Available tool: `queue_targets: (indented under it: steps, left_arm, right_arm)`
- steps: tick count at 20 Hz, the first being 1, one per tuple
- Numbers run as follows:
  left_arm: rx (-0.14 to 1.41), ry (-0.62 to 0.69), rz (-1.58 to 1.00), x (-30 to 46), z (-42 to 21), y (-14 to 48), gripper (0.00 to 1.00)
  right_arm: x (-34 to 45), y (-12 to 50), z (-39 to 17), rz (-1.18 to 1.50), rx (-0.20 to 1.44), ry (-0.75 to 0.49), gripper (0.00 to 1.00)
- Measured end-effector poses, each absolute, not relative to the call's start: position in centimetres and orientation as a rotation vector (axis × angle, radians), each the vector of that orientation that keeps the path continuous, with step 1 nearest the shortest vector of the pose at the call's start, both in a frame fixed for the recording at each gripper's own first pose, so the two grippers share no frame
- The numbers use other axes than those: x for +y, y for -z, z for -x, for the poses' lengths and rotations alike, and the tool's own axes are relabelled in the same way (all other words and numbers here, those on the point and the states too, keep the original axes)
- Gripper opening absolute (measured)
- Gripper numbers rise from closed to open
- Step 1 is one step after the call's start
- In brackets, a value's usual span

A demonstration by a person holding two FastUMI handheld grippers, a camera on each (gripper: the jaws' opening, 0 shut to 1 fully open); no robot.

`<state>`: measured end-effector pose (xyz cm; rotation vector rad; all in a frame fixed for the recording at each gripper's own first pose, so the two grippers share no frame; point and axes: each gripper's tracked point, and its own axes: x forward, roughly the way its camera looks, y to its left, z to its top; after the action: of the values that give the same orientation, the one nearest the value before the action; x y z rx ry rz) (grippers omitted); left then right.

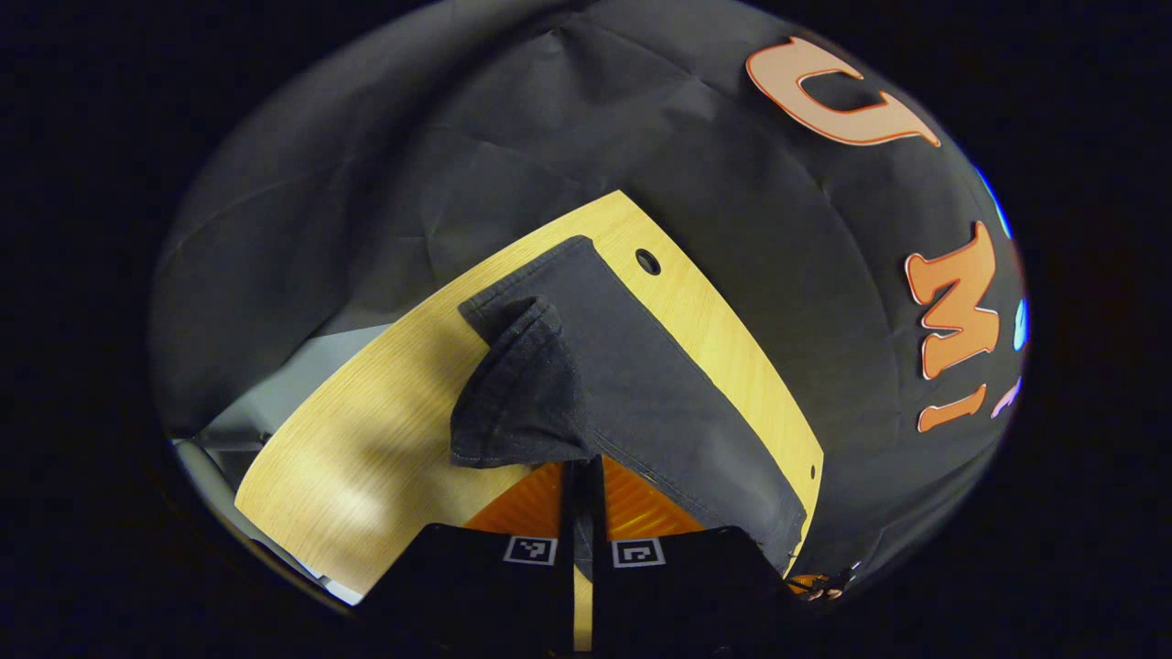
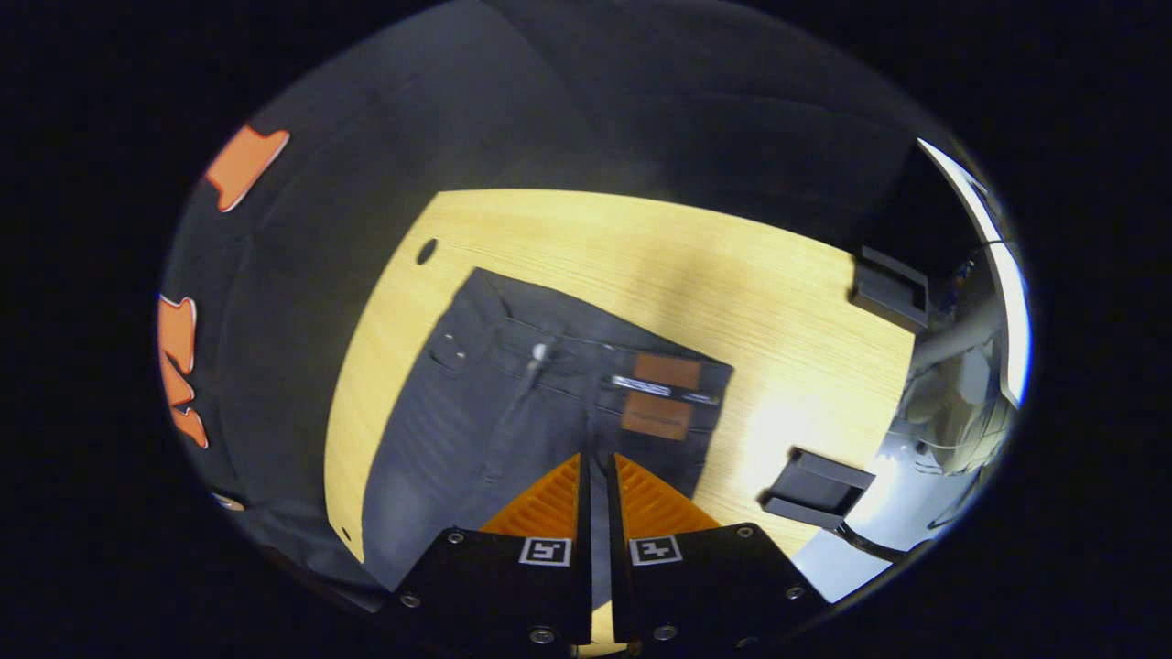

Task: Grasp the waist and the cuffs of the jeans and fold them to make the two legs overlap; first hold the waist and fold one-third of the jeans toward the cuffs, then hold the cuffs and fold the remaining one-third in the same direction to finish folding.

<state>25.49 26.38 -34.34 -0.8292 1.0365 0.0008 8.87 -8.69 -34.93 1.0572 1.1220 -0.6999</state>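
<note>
Your left gripper (image 1: 583, 462) has its two fingers drawn tight together, and a fold of the dark cuff (image 1: 522, 394) is pinched between both of them; the cloth rises off the table (image 1: 366, 439) in a peaked flap just ahead of the tips. Beyond that flap the rest of the jeans (image 1: 659, 403) leg lies flat along the light wooden tabletop, running close to the edge with the round cable hole (image 1: 647, 262).

In your right gripper view the jeans lie spread on the same table, waist end toward the far side; your right gripper (image 2: 597, 471) sits over the upper leg with only a slim gap between its fingers, and you cannot tell from here whether any denim is caught in that gap. On the waistband (image 2: 568, 352) you can see a pale button (image 2: 539, 351) and a belt loop, with a front pocket (image 2: 449, 352) nearer the cable hole.

As for writing: a brown patch (image 2: 661, 395) sits at the waistband, crossed by a narrow dark tag (image 2: 655, 388) with pale lettering, but the print is too small and blurred to read; no brand can be made out. Each gripper body carries a pair of small square black-and-white markers (image 2: 545, 551), which are patterns rather than words.

To the right of the jeans, a dark box-like object (image 2: 815, 490) rests at the table's near edge, and a second one (image 2: 890, 291) sits at the far corner.
</note>
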Motion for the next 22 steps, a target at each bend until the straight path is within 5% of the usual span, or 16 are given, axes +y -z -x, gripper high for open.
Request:
queue_targets:
  steps: [6, 7, 9, 11, 12, 15, 16, 17, 19, 21, 22]
  left_arm:
    - [1.044, -0.082, 0.831, 26.7, -25.0, 34.9, 0.08]
    - [1.05, -0.099, 0.833, 26.7, -24.8, 35.0, 0.08]
    - [1.052, -0.113, 0.832, 26.9, -24.6, 35.4, 0.1]
    - [1.069, -0.134, 0.831, 27.3, -24.0, 36.0, 0.08]
    - [1.067, -0.14, 0.831, 27.4, -24.0, 36.1, 0.08]
    - [1.073, -0.156, 0.823, 27.4, -23.8, 36.1, 0.08]
    - [1.075, -0.16, 0.823, 27.4, -23.7, 36.2, 0.07]
    - [1.08, -0.167, 0.823, 27.4, -23.6, 36.3, 0.07]
    - [1.092, -0.179, 0.824, 27.6, -23.3, 36.4, 0.08]
    - [1.097, -0.189, 0.827, 27.7, -23.1, 36.5, 0.07]
    - [1.101, -0.195, 0.828, 27.8, -23.1, 36.6, 0.07]
  right_arm:
    - [-11.8, 35.1, -6.7, -0.807, 1.23, 0.735, 0.1]
    - [-12.6, 36.5, -7.4, -0.782, 1.195, 0.716, 0.02]
    - [-11.9, 37.3, -8.7, -0.794, 1.222, 0.634, 0.01]
    - [-12.6, 37.6, -8.4, -0.884, 1.216, 0.706, 0.03]
    - [-12.5, 37.8, -8.1, -0.928, 1.216, 0.727, 0.09]
    - [-11.9, 39.3, -7.0, -0.935, 1.27, 0.705, 0.65]
    - [-11.7, 39.7, -7.5, -0.954, 1.264, 0.694, 0.64]
    - [-11.2, 40.1, -8.1, -0.978, 1.263, 0.691, 0.75]
    - [-11.2, 39.8, -8.6, -0.94, 1.287, 0.7, 0.81]
    - [-11.3, 40.5, -8.4, -0.838, 1.312, 0.72, 0.81]
    - [-10.6, 41.0, -9.2, -0.836, 1.312, 0.722, 0.7]
